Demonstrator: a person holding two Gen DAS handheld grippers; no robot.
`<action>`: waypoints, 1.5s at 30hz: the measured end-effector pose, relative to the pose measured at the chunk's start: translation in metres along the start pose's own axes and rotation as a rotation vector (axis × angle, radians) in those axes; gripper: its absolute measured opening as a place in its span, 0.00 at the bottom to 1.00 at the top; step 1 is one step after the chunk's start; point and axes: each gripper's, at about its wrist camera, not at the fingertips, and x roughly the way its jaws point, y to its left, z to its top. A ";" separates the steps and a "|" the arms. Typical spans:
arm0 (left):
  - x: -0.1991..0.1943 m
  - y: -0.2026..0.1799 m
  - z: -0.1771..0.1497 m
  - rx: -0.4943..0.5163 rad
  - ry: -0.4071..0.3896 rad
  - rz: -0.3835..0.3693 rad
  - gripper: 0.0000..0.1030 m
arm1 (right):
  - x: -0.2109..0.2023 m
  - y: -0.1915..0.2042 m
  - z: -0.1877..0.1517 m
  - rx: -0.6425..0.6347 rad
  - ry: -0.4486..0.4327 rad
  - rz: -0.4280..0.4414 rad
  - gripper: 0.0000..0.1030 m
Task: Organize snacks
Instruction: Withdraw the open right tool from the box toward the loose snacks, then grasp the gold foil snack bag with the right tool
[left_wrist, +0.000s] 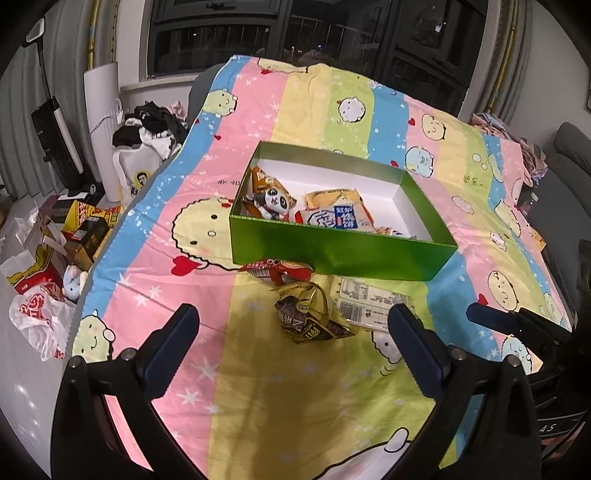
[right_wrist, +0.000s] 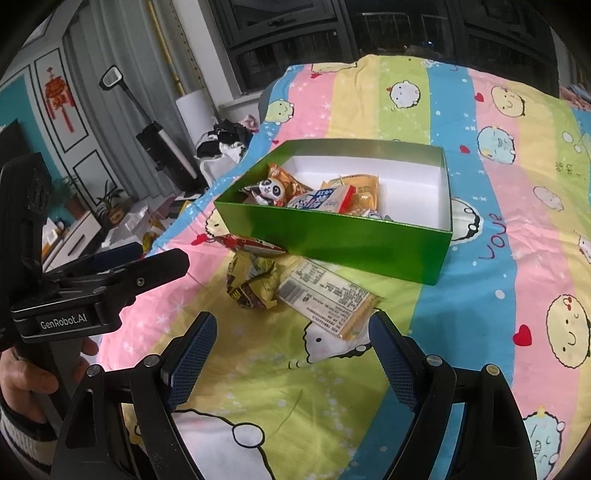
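Both the left hand-held gripper (left_wrist: 291, 325) and right hand-held gripper (right_wrist: 291, 328) hover spread and empty near three loose snack packets (right_wrist: 255, 284), evidently awaiting transfer into the half-filled green box (right_wrist: 332, 236).

Open rectangular green cardboard box with white interior (left_wrist: 332, 251), resting flat on the striped cartoon-print cloth. Inside, toward its left end: an orange packet printed with a panda (left_wrist: 271, 197), a white-and-blue packet with a red edge (left_wrist: 336, 218), and a yellow-orange packet (right_wrist: 360, 190) (further small wrappers beneath are indistinct). Outside, touching the box's near wall: a red-and-white packet (left_wrist: 280, 269) partly tucked against the base. Just in front, a crumpled brown-and-gold wrapper (left_wrist: 306, 314); beside it, a flat clear-yellow packet, white printed label and barcode upward (right_wrist: 328, 299).
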 end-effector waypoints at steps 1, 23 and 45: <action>0.002 0.000 -0.001 -0.001 0.005 0.000 0.99 | 0.002 0.000 0.000 0.001 0.004 0.000 0.82; 0.043 0.032 -0.011 -0.058 0.049 -0.039 0.99 | 0.059 -0.005 -0.003 0.002 0.116 0.030 0.82; 0.083 0.026 -0.008 -0.080 0.099 -0.289 0.89 | 0.105 0.028 0.015 -0.147 0.076 0.174 0.74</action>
